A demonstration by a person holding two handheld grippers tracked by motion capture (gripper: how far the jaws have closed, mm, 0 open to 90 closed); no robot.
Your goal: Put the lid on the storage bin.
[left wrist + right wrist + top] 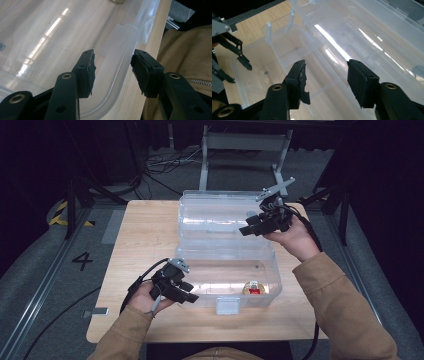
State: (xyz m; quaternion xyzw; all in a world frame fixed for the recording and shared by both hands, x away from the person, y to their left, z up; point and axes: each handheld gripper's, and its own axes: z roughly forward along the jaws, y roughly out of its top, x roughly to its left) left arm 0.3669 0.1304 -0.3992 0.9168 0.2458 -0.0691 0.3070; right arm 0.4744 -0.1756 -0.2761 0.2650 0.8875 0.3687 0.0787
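At about 7 o'clock on the pale wooden surface point(145, 225), the left gripper point(189, 296) is held low at the near left corner of the clear plastic storage box point(230, 270). In the left gripper view its jaws are spread, and the rounded corner rim of the box point(117, 75) lies between the two pads without being pinched; one pad sits inside the wall, the other outside over the surface edge.

The box sits at the centre of the surface, with its transparent hinged lid point(215, 212) thrown back toward 12 o'clock. A small latch tab point(228, 305) hangs at the front wall at 6 o'clock. Inside, toward 5 o'clock, a small round object with a red and gold top point(254, 288) rests on the box floor.

At about 2 o'clock the right gripper point(246, 230) is held over the right edge of the open lid. Its jaws are also spread, and nothing is held between them point(325, 77); whether a pad touches the lid cannot be told.

Judged from this pose, the lid may be about to be swung shut. If the left gripper is not cleared from the rim, it could be trapped under the lid. The thin, slick plastic could slip from a shallow pinch, and the light box could slide or tip if it is pulled unevenly, so that the small object rolls.
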